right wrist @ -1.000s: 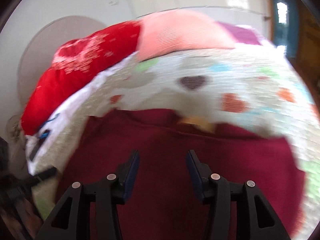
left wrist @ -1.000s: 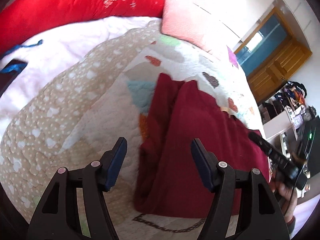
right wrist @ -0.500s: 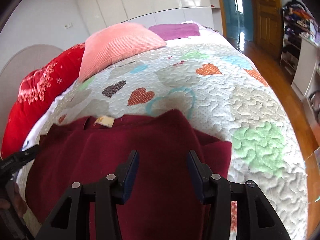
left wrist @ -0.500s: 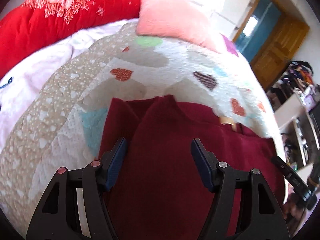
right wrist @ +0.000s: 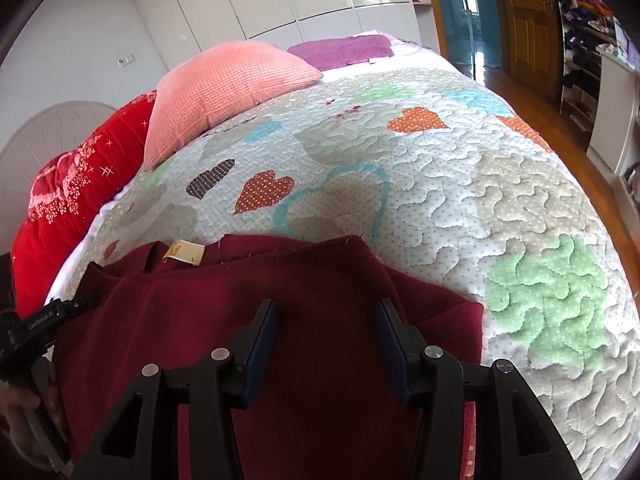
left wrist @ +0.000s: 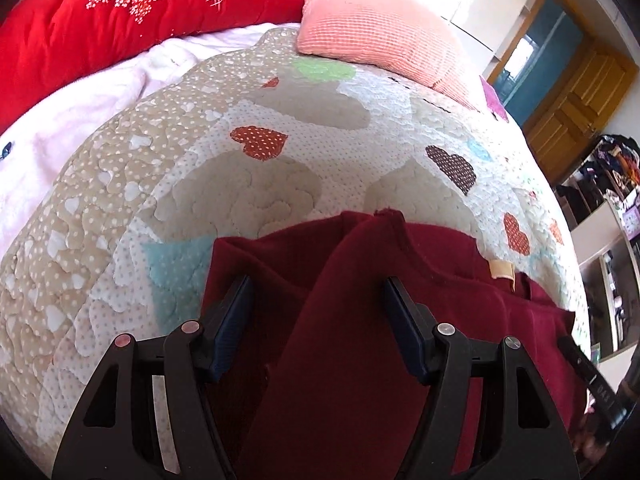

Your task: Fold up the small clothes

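A dark red knit garment [left wrist: 360, 360] lies spread and partly doubled over on a quilted bedspread patterned with coloured hearts [left wrist: 280, 184], at its near end. A cream neck label [left wrist: 502, 270] sits at the garment's far edge; in the right wrist view the same label [right wrist: 182, 254] shows at the garment's upper left. Beyond the garment, at the far end of the bedspread, rests a salmon-pink ribbed cushion [left wrist: 372, 28], and beside it a bright red padded blanket with white embroidery [left wrist: 120, 20] runs along the bedspread's far left border. A purple cloth [right wrist: 344, 50] lies past the cushion. To the right of the bedspread are a wooden door [right wrist: 524, 20] and open shelves stuffed with clothes [right wrist: 584, 16]. Nothing lies on top of the garment between either tool and the cloth.

The left gripper [left wrist: 316, 320] tilts steeply down over the garment's left part, above a raised fold; its blue-padded jaws stand wide apart with cloth below them, not pinched. The right gripper [right wrist: 326, 340] points down in the same way over the garment's right part, jaws apart and moderately wide, pads clear of the fabric. Each tool shows at the edge of the other's view.
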A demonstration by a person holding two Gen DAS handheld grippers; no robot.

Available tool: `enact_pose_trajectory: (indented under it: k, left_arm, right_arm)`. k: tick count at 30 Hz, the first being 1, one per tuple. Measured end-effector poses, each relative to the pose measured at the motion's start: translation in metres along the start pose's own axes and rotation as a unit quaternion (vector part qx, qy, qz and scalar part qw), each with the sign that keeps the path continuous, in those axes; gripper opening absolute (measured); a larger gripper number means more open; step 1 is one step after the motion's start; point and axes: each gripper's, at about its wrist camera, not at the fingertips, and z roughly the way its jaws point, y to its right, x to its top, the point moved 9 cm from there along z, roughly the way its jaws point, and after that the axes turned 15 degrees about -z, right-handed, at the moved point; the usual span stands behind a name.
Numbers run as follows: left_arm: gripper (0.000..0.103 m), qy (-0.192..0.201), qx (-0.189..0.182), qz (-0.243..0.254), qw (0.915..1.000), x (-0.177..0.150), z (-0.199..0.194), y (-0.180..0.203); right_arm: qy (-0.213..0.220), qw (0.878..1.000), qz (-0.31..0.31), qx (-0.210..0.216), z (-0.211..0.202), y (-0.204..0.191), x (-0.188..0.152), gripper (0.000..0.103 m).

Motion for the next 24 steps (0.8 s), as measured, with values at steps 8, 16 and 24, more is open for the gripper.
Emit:
enact_pose_trajectory:
  k: [8, 16, 24]
  left_arm:
    - [0.067, -0.003, 0.014, -0.001, 0.9999, 0.004, 0.004, 0.0]
    - [0.068, 0.004, 0.021, 0.009, 0.9997, 0.004, 0.006, 0.001]
    - [0.068, 0.006, 0.026, 0.01, 0.9996, -0.003, -0.015, -0.002]
  right_arm:
    - [0.016, 1.0, -0.02, -0.004, -0.037, -0.021, -0.002, 0.049]
    - [-0.007, 1.0, -0.005, -0.007, -0.023, -0.01, -0.01, 0.049]
    - [-0.001, 0.999, -0.038, 0.027, -0.044, -0.049, 0.002, 0.059]
